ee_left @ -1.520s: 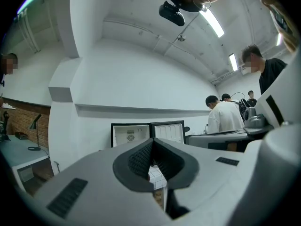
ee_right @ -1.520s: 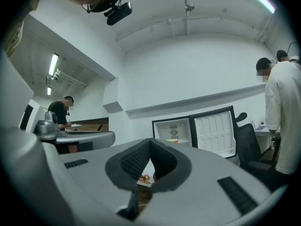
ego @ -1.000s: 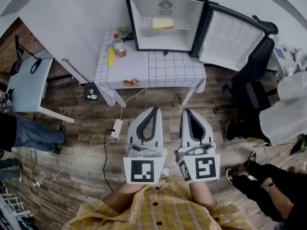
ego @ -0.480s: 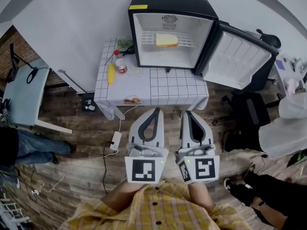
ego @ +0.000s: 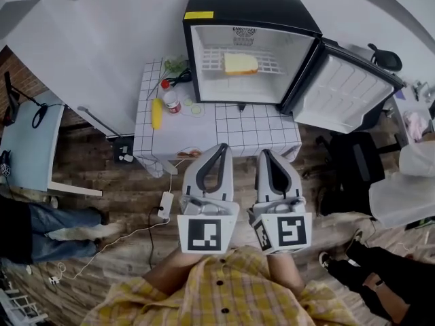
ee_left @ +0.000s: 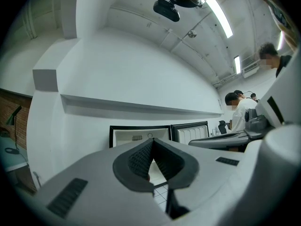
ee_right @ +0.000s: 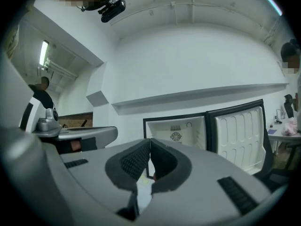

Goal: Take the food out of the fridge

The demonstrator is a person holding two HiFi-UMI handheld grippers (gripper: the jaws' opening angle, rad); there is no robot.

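Fridge (ego: 251,53) nearer now. Left gripper (ego: 221,147), right gripper (ego: 264,153): jaws together, empty. Sandwich (ego: 240,63) well ahead; arriving closed could shove it backward.

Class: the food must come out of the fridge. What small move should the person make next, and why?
Probably carry the right tongs forward toward the open fridge and begin opening them. The bread slice lies on the wire shelf, the door is swung fully aside, and both the right and the left tongs are shut, empty and well short of the fridge.
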